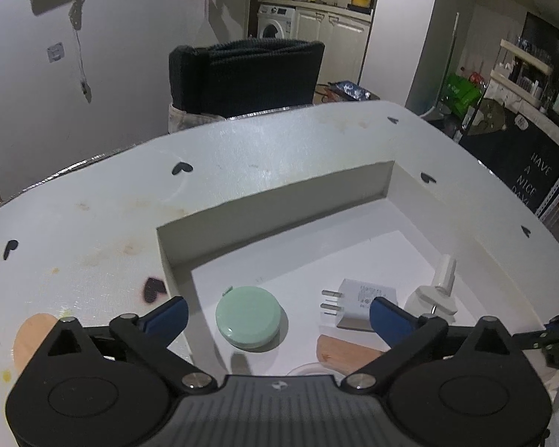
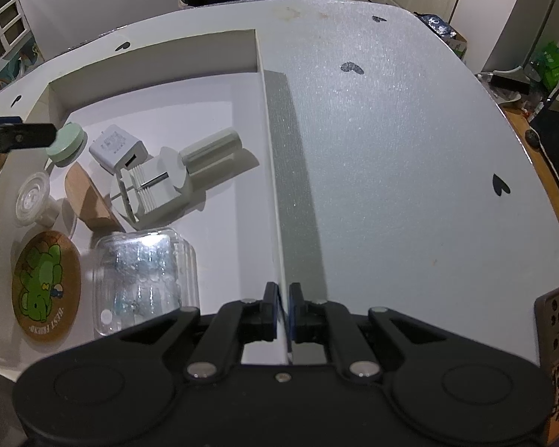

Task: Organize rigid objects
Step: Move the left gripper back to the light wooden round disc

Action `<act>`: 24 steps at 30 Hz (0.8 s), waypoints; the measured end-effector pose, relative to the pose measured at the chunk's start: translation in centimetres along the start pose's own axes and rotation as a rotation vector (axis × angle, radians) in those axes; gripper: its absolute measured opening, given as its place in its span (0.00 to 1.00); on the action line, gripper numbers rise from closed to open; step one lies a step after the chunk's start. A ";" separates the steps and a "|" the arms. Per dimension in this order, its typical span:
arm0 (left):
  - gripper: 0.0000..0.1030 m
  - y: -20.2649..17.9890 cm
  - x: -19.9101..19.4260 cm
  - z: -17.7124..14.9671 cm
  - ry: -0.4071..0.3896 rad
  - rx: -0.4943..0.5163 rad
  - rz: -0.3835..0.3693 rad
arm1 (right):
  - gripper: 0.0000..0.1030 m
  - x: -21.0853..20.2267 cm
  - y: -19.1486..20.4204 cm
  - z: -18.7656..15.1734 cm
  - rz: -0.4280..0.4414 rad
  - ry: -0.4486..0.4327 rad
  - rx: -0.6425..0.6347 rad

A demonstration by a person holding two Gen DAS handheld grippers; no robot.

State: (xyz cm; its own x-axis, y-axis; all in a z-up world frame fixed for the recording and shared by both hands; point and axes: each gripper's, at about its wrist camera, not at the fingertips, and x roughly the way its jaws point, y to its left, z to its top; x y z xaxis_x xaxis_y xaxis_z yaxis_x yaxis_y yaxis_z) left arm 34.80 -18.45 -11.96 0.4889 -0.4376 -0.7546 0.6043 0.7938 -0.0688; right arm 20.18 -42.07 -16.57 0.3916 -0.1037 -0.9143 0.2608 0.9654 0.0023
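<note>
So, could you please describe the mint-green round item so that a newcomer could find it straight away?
Start at the shallow white box on the white table. The mint-green round case lies flat inside it, just left of the white plug adapter. It is the only green, disc-shaped thing in the box; its neighbours are white, wooden or clear.
</note>
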 end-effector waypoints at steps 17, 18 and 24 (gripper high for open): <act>1.00 4.6 -5.1 -0.5 -0.123 -0.138 0.047 | 0.07 0.5 -0.6 -0.3 0.027 0.005 0.030; 1.00 5.0 -5.2 -0.6 -0.127 -0.148 0.054 | 0.06 0.5 -0.7 -0.3 0.030 0.003 0.034; 1.00 8.8 -5.6 -1.5 -0.132 -0.208 0.116 | 0.06 0.5 -0.4 -0.4 0.026 0.001 0.024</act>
State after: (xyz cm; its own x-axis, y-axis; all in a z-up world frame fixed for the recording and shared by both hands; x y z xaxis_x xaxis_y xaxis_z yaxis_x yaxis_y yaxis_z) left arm 36.40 -8.40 -9.31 0.6334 -0.3795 -0.6744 0.4038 0.9055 -0.1303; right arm 19.97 -42.43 -17.21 0.3976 -0.0779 -0.9143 0.2713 0.9618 0.0361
